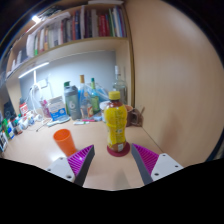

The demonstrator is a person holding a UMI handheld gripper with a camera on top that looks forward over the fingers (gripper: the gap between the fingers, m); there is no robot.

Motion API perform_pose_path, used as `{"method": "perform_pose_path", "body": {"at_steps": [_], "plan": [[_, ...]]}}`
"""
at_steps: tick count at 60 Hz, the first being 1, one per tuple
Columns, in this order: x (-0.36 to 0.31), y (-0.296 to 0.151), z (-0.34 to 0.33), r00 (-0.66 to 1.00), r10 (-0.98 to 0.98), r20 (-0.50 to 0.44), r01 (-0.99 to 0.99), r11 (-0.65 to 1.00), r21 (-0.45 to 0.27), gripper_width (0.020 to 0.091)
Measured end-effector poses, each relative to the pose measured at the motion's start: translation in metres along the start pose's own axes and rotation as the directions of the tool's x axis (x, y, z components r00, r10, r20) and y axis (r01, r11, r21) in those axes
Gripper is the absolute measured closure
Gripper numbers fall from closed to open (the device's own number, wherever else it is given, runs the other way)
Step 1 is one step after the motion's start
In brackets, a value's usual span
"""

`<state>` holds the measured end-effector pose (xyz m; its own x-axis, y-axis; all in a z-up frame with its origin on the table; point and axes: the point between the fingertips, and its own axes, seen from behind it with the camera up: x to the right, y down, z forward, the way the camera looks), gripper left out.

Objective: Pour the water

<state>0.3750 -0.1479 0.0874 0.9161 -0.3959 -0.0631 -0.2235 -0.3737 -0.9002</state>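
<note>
Yellow bottle (117, 126) is seen standing on the worktop (40, 155), just ahead of the wide-apart fingers (113, 158). An orange cup (64, 141) is placed nearby. Bare worktop lies around them.

Light wooden table (45, 152) carries yellow bottle (117, 125) (red base, upright), orange cup (64, 141) nearby to its left, cluster of bottles (80, 100) along back edge, clutter at far left.

A yellow bottle (116, 125) stands upright on the table — an orange cup (64, 141) just beside it.
</note>
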Motion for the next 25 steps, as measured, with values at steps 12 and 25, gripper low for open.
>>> {"method": "perform_pose_path", "body": {"at_steps": [12, 25], "plan": [[-0.040, -0.011, -0.131, 0.999, -0.051, 0.013, 0.050, 0.999, 0.011, 0.0282], [-0.069, -0.031, -0.255, 0.998, -0.065, -0.001, 0.065, 0.996, 0.062, 0.0285]]}}
